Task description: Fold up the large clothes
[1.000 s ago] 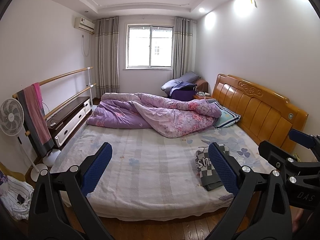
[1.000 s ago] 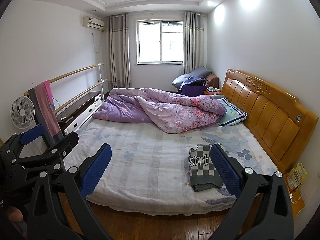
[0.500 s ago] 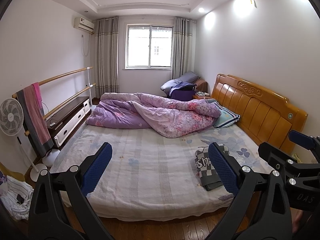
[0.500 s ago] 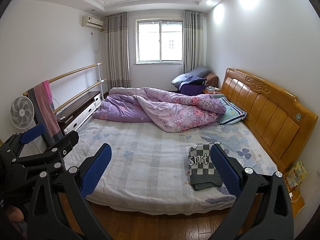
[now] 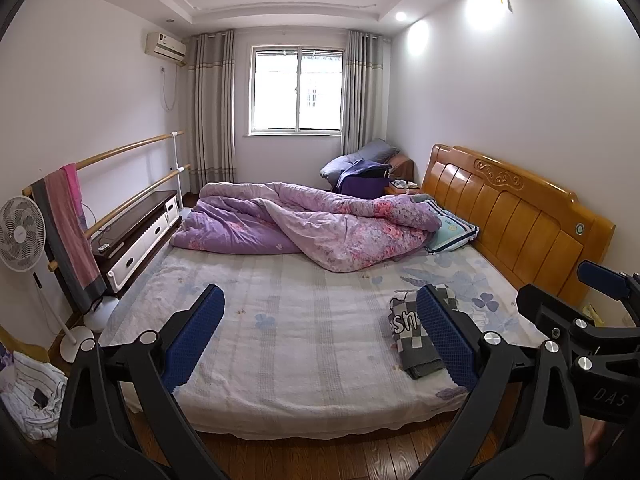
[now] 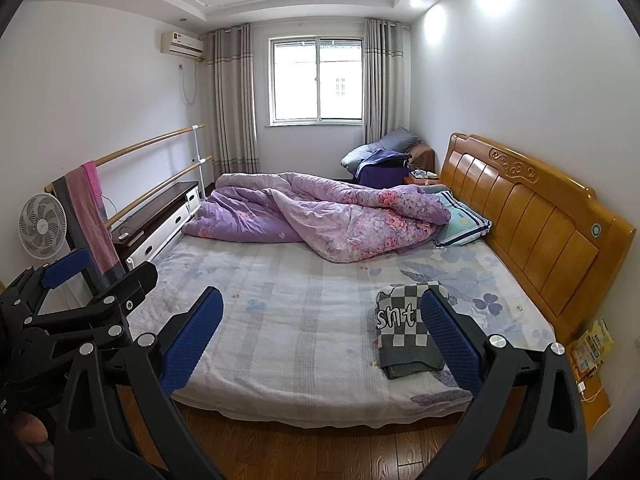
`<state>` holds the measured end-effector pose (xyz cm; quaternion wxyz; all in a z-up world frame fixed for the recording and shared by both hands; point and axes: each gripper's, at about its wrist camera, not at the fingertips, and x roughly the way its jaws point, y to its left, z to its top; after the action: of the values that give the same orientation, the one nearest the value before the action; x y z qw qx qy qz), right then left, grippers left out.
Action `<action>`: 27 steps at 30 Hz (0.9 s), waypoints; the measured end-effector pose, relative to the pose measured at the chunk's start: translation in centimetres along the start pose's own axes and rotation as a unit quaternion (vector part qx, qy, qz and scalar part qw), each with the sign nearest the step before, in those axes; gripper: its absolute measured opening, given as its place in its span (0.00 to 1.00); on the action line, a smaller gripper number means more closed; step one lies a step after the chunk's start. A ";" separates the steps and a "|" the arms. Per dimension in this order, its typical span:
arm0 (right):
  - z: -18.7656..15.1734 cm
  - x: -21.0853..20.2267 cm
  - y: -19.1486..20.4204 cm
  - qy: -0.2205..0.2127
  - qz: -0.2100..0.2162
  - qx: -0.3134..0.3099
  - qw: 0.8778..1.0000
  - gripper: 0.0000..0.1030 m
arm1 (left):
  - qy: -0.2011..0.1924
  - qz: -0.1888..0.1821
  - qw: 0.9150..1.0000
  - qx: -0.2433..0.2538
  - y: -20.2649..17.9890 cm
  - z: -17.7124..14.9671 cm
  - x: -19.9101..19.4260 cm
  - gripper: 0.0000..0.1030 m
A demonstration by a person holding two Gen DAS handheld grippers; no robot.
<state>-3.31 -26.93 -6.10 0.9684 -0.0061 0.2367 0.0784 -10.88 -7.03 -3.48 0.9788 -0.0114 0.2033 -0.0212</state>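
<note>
A folded grey and white checkered garment (image 5: pixel 408 330) with white letters lies on the bed (image 5: pixel 304 320) near its right front corner; it also shows in the right wrist view (image 6: pixel 400 328). My left gripper (image 5: pixel 320 336) is open and empty, held in the air in front of the bed's foot edge. My right gripper (image 6: pixel 322 334) is open and empty beside it. The right gripper's body shows at the right of the left wrist view (image 5: pixel 592 336). The left gripper's body shows at the left of the right wrist view (image 6: pixel 80 300).
A rumpled purple floral quilt (image 5: pixel 312 228) and a striped pillow (image 5: pixel 452 232) lie at the far side of the bed. A wooden headboard (image 5: pixel 516 216) is on the right. A fan (image 5: pixel 18 236), a towel rail (image 5: pixel 120 184) and a low cabinet (image 5: pixel 136 232) stand left. Clothes (image 5: pixel 28 396) lie on the floor.
</note>
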 end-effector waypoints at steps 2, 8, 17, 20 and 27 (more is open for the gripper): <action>0.0 0.1 0.0 0.001 0.000 0.000 1.000 0.93 | 0.000 0.000 1.000 0.001 0.0 0.0 0.0 0.94; -0.1 0.0 -0.1 0.002 -0.001 0.001 1.000 0.93 | 0.001 -0.002 1.000 0.000 0.1 0.0 0.1 0.94; -0.2 0.2 0.1 0.004 0.000 0.004 1.000 0.93 | 0.003 -0.003 1.000 0.001 0.2 -0.1 0.2 0.94; -0.2 0.2 0.1 0.004 0.000 0.004 1.000 0.93 | 0.003 -0.003 1.000 0.000 0.2 -0.1 0.2 0.94; -0.3 0.2 0.1 0.005 -0.001 0.005 1.000 0.93 | 0.003 -0.002 1.000 0.001 0.3 -0.4 0.3 0.94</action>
<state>-3.25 -26.78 -6.47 0.9672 -0.0020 0.2423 0.0764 -10.71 -6.80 -3.95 0.9781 -0.0106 0.2064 -0.0238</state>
